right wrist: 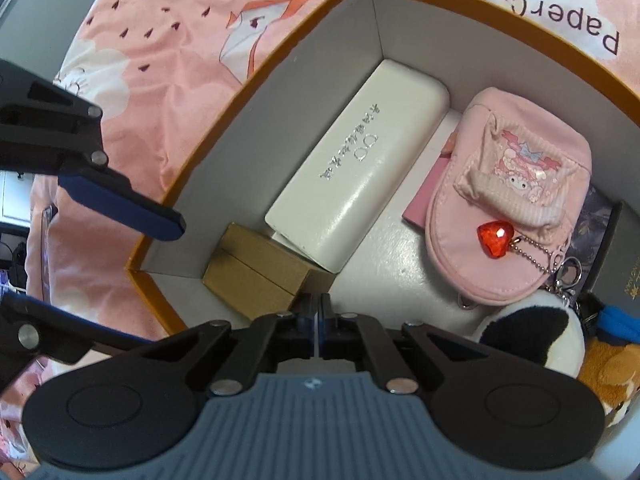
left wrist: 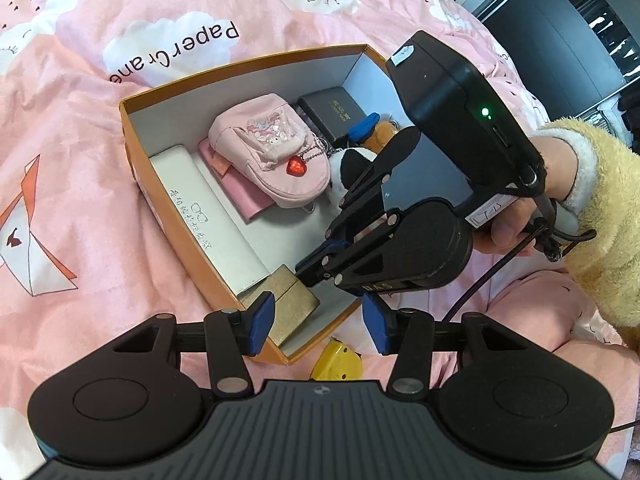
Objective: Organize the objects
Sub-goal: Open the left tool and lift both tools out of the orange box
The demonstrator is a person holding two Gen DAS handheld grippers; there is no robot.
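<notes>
Evenly lit, bright indoor fisheye views, soft daylight, no harsh shadows.

Strong barrel distortion bending the orange box [left wrist: 188, 236] rim and pink bedspread [left wrist: 80, 120] toward dark rounded corners. Mild sheen on the white case [right wrist: 356, 184]; sparkle on the red heart charm [right wrist: 495, 238]. Sharp centre focus, slightly soft at the edges; faint shadow inside the box walls. Small green indicator light glowing on the right tool [left wrist: 310, 272].

Yellow toy [left wrist: 338, 364]: mostly hidden behind the orange box [left wrist: 208, 256] corner and the left hand-held gripper [left wrist: 318, 322] body, so type unclear. Black-and-white plush [left wrist: 352, 168] and brown plush [left wrist: 384, 132] are half covered by the right hand-held gripper [left wrist: 310, 270]. Dark case [right wrist: 616, 264] cut by frame edge, gold print unreadable. Pink wallet [left wrist: 244, 192] sits largely under the pink pouch [left wrist: 272, 148].
</notes>
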